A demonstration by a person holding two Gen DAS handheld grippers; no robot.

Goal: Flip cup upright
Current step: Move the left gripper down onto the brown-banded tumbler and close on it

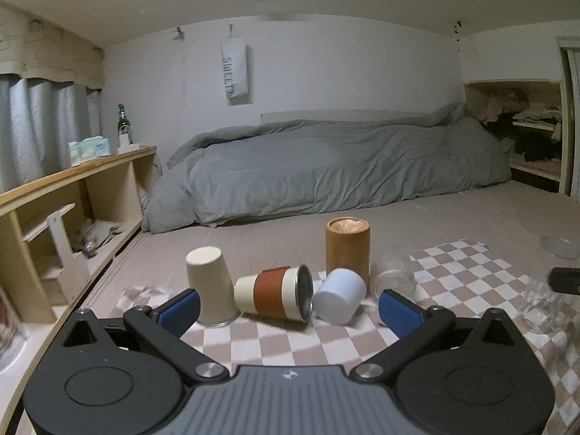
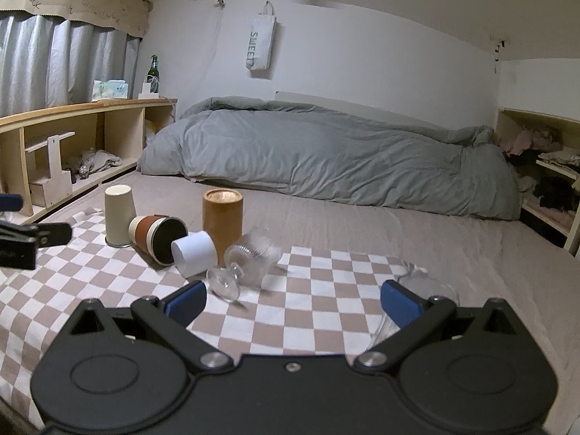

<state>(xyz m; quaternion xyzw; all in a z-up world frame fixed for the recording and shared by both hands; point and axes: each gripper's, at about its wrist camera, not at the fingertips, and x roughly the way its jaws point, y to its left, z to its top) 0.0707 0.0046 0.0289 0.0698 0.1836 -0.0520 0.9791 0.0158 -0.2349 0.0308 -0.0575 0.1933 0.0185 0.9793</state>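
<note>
Several cups sit on a checkered cloth (image 1: pixel 275 340). A cream cup (image 1: pixel 210 286) stands upside down. A cream cup with a brown sleeve (image 1: pixel 273 293) lies on its side, mouth to the right. A white cup (image 1: pixel 339 301) lies tipped. A brown cylinder cup (image 1: pixel 347 250) stands upside down. A ribbed glass (image 1: pixel 393 268) stands by it; in the right wrist view this ribbed stemmed glass (image 2: pixel 250 257) lies on its side. My left gripper (image 1: pixel 288 306) is open, just short of the sleeved cup. My right gripper (image 2: pixel 293 301) is open and empty, with a clear glass (image 2: pixel 417 290) behind its right finger.
A grey duvet (image 1: pixel 326 166) lies on the bed behind the cloth. A wooden shelf unit (image 1: pixel 72 195) runs along the left with a green bottle (image 1: pixel 123 119) on top. Another clear glass (image 1: pixel 540 304) stands at the right. Open shelves (image 2: pixel 543 170) with clothes are at far right.
</note>
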